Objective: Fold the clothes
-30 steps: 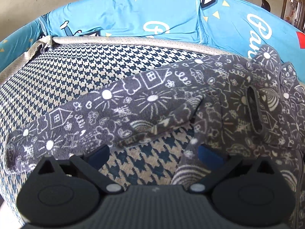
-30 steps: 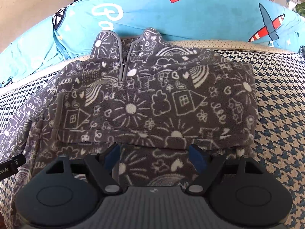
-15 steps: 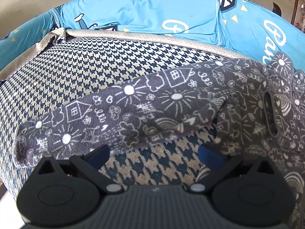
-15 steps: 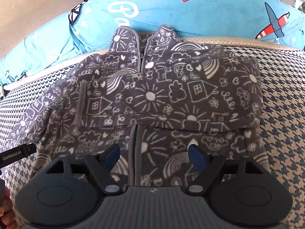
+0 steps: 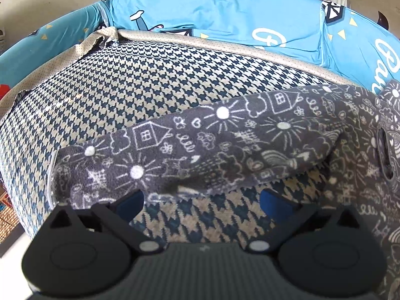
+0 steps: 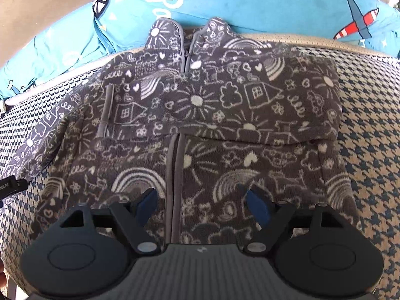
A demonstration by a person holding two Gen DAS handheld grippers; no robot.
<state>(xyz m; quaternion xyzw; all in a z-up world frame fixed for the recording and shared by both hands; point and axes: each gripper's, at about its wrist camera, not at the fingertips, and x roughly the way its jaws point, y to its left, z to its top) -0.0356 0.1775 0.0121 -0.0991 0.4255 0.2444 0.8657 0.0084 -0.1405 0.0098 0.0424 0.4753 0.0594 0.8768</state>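
- The left claw hangs nearest the viewer in its own view, its blue pads wide apart with nothing between them; only the checked cushion shows in the gap.
- Just beyond that claw's pads lies the jacket's left sleeve, stretched out flat and away from the jacket body, its cuff end on the side far from the body.
- The right claw hovers over the lower front of the jacket, jaws spread and holding nothing; the zip line runs up between its pads.
- Past the right claw, the other sleeve already lies folded across the jacket's chest, its lower edge forming a clear crease line above the hem area.
- Farther still, the jacket's collar rests against the blue cushions at the back of the sofa.
- Judgement on the step: one sleeve is folded in, the outstretched one is not, so the work stands at the second sleeve fold.
- The next move calls for the left claw to drop onto the outstretched sleeve near its cuff, close on one layer of fleece, lift it and carry it across the jacket body to lie over the folded sleeve.
- The right claw would do well to pin the jacket body so the fleece does not drag on the cushion.
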